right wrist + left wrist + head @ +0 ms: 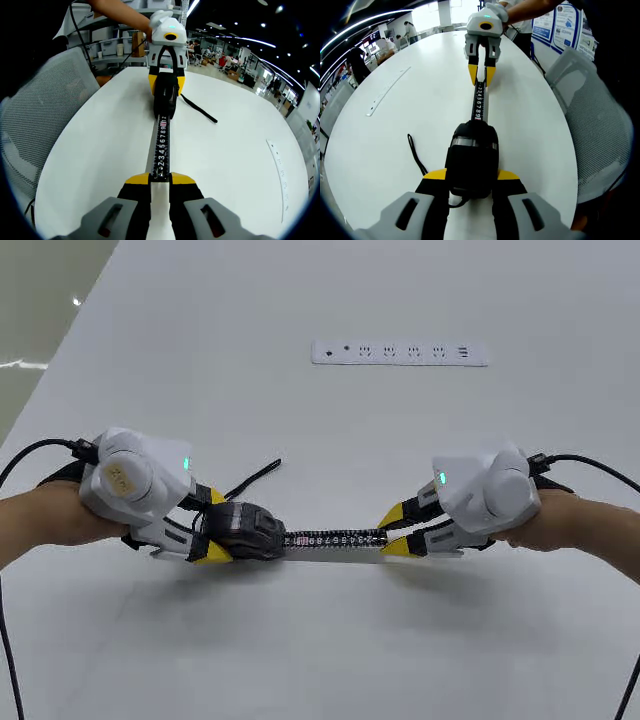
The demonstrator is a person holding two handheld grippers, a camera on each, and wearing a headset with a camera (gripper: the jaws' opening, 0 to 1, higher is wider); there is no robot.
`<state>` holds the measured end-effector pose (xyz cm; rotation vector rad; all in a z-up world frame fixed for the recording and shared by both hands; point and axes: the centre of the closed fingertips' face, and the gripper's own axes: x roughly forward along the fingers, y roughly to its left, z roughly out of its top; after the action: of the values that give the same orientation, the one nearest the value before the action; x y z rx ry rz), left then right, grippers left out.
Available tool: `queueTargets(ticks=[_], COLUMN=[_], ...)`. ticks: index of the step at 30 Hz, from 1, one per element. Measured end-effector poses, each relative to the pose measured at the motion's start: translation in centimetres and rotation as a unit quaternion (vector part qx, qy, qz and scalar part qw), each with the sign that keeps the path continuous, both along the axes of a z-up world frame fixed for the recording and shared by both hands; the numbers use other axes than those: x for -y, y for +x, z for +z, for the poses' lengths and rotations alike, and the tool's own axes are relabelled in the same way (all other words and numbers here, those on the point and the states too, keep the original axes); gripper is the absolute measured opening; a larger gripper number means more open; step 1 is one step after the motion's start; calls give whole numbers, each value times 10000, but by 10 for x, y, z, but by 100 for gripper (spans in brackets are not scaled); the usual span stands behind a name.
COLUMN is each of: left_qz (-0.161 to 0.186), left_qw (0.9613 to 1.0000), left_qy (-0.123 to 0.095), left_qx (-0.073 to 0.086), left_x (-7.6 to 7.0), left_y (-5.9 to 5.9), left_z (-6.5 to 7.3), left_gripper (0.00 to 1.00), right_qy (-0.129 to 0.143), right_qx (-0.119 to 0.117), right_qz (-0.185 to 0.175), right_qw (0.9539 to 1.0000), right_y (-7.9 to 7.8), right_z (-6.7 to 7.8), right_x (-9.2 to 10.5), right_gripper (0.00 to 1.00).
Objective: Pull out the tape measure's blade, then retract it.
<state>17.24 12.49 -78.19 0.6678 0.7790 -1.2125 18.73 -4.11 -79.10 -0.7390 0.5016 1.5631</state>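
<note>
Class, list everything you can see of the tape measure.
The tape measure has a black, plastic-looking case with a thin black wrist strap trailing on the white table. The left gripper clamps the case; the right gripper pinches the tip of its dark, white-numbered blade, drawn out level between them.

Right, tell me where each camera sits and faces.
Head view: on the headset, looking down at the table; both forearms, the left gripper and right gripper show.
Left gripper view: rides the left gripper, faces along the blade to the right gripper; its fingers clamp the tape measure.
Right gripper view: rides the right gripper, faces back at the left gripper; its fingers pinch the blade.
Gripper views share the blade, from opposite ends.
</note>
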Motion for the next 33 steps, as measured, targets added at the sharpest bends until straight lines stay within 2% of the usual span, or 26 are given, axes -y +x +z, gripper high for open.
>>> queueTargets(ticks=[33], left_qz=[1], left_qw=[10000], left_qy=[12], left_qx=[-7], left_x=[2], left_y=[-1], left_z=[0], left_gripper=[28], right_qy=[-37], right_qx=[-23], right_qz=[-48], right_qw=[10000], right_y=[1], right_z=[-3], right_x=[12], right_gripper=[12])
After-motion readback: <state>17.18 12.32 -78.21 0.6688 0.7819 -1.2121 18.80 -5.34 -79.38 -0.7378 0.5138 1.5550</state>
